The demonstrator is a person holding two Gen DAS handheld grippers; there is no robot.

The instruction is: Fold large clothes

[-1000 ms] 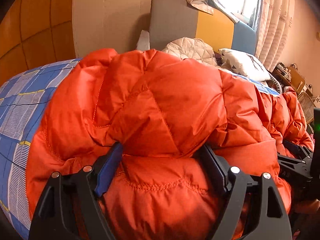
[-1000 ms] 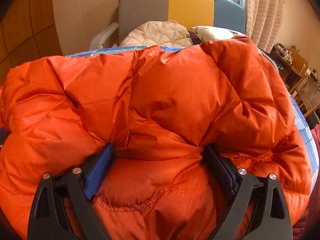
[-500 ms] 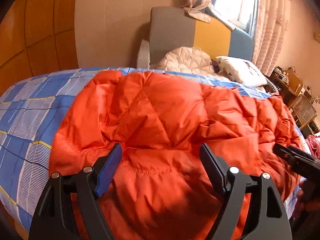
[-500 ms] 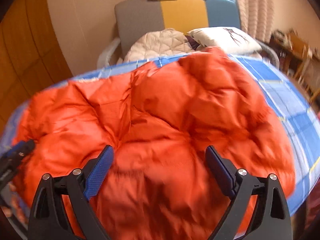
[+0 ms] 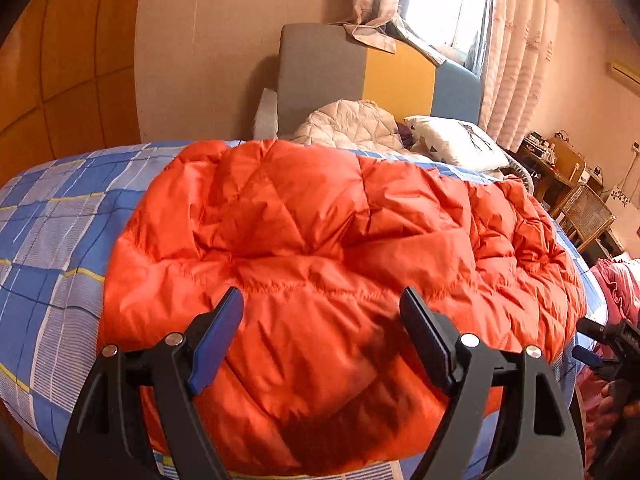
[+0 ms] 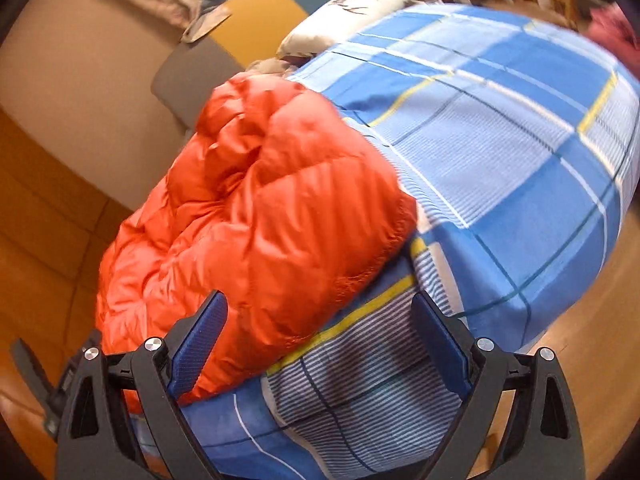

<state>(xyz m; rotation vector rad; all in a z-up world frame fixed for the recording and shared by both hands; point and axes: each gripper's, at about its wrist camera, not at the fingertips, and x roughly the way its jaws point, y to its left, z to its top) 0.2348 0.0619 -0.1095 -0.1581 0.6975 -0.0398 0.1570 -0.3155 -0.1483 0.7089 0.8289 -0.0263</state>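
An orange quilted down jacket (image 5: 320, 220) lies spread across a bed with a blue plaid sheet (image 5: 52, 232). My left gripper (image 5: 320, 294) hovers open over the jacket's near edge, its blue pads wide apart and gripping nothing. The right wrist view is tilted. It shows the jacket's (image 6: 272, 208) bunched end at the bed's near edge, with plaid sheet (image 6: 520, 140) beyond it. My right gripper (image 6: 318, 298) is open over that edge, with no fabric pinched. It also shows at the far right of the left wrist view as the right gripper (image 5: 586, 342).
A grey, yellow and blue headboard (image 5: 360, 72) stands at the back, with a white quilted garment (image 5: 352, 128) and a pillow (image 5: 452, 140) in front of it. Curtains, a wicker chair (image 5: 584, 212) and pink cloth (image 5: 620, 280) are on the right. Wooden floor (image 6: 580, 340) borders the bed.
Both grippers held raised folds of the jacket a second ago and have let go. The jacket now lies flat. The right gripper swung right and rolled, and the left drew back.
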